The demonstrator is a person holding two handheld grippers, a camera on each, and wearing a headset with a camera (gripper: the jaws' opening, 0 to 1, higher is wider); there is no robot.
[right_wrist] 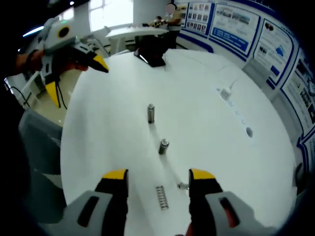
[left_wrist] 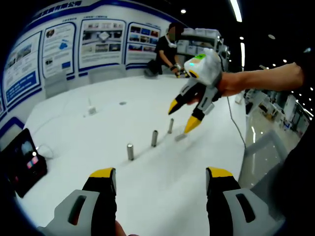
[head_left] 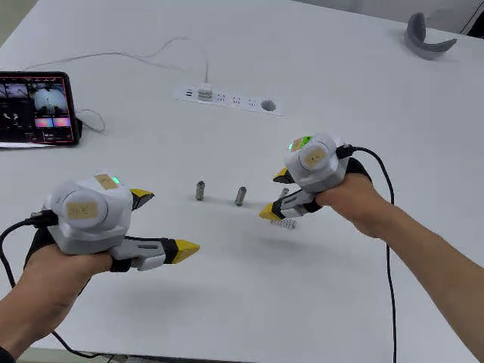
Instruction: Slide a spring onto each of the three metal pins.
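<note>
Pickup of the loose spring looks to be the step in hand: the right gripper (right_wrist: pixel 158 177) hangs low over the table (right_wrist: pixel 206 128) with its yellow-tipped jaws spread and nothing held. The spring (right_wrist: pixel 161 197), a short coil of thin bright wire, lies flat on the smooth white top right between them. Just beside one jaw stands the nearest pin (right_wrist: pixel 183 186), a small upright metal stub, apparently bare. The next move probably calls for a light pinch across the coil, since it could roll or flatten, then tipping it upright so its bore meets the pin's top. Farther ahead of the jaws stand the middle pin (right_wrist: pixel 164 146), round-capped and shiny, and the far pin (right_wrist: pixel 151 113). Their shafts look ribbed, perhaps with coils already on, though they are too small to be sure. Well beyond them, the left gripper (head_left: pixel 162 223) hovers with jaws spread wide, holding nothing.
</note>
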